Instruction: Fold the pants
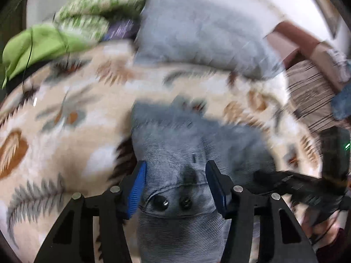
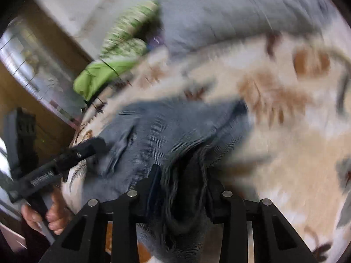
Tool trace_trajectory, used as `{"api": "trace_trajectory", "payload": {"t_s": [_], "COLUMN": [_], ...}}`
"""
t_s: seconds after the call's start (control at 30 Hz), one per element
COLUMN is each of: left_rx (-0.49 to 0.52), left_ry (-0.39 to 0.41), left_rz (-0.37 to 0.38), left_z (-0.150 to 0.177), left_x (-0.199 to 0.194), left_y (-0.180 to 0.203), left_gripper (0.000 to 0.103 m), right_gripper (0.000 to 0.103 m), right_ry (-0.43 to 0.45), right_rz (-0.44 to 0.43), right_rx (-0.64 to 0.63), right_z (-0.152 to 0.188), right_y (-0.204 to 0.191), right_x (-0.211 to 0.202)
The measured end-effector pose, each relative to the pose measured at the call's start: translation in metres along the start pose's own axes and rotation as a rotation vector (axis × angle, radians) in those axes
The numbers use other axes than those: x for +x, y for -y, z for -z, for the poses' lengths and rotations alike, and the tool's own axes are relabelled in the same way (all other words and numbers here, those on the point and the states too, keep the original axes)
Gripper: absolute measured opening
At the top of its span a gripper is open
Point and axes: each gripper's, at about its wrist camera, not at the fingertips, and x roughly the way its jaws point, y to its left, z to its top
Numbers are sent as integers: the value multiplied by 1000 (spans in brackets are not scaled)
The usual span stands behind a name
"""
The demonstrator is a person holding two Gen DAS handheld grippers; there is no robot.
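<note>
Grey-blue corduroy pants [image 1: 175, 144] lie on a leaf-patterned bedspread [image 1: 65, 114]. My left gripper [image 1: 176, 175] is shut on the waistband by two dark snap buttons [image 1: 173, 201], the cloth bunched between its blue pads [image 1: 138, 184]. My right gripper [image 2: 182, 179] is shut on a frayed hem edge of the pants [image 2: 166, 131]. The left gripper also shows in the right wrist view [image 2: 87, 149] at the left, on the pants. The right gripper shows in the left wrist view [image 1: 296, 186] at the right. Both views are motion-blurred.
A grey pillow [image 1: 197, 35] lies at the head of the bed, with green patterned bedding [image 1: 92, 11] and a green cloth [image 1: 39, 43] to its left. A striped cloth [image 1: 311, 96] and brown furniture [image 1: 307, 41] stand at the right. A wooden cabinet [image 2: 33, 70] stands left.
</note>
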Motion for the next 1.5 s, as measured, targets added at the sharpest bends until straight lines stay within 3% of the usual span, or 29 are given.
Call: {"api": "trace_trajectory", "payload": {"t_s": [0.07,0.13,0.17,0.3,0.5,0.67,0.83,0.87,0.93,1.0,1.03,1.07,1.3,1.5], "left_rx": [-14,-31,-44,-103,-181,-155,-164,-183,-200,-207,-219,-225,-105,-59], "left_ry": [-34,-38,-32,-16,-60,-92,-132,-143,-150,-144,-138,-132,13,176], "left_rz": [-37,-54,-66,-100,1,216,235,261,283,293,303,308,283,244], "left_z": [4,4,4,5,4,5,7,8,10,11,12,12,7,-22], "left_x": [9,9,8,2,13,19,36,39,41,41,41,40,9,-14], "left_y": [-7,-12,-17,-36,-54,-41,-38,-40,-42,-44,-47,-48,-29,-26], "left_gripper": [57,62,70,78,80,80,79,73,60,49,40,31,24,24], "right_gripper": [42,62,66,67,73,73,72,71,54,47,38,36,29,29], "right_ry": [-34,-65,-64,-56,-84,-92,-77,-72,-64,-57,-49,-38,111,258], "right_rz": [-17,-55,-57,-88,-133,-119,-138,-128,-108,-100,-101,-102,1,2], "right_rx": [93,187,221,279,282,247,246,231,202,182,176,161,-87,-160], "right_z": [0,0,0,-1,-8,-9,-6,-6,-6,-5,-5,-5,-3,-28], "right_y": [20,38,44,57,52,42,45,43,38,35,34,31,-23,-41], "right_x": [4,6,6,7,23,35,34,34,34,33,31,29,0,-22]}}
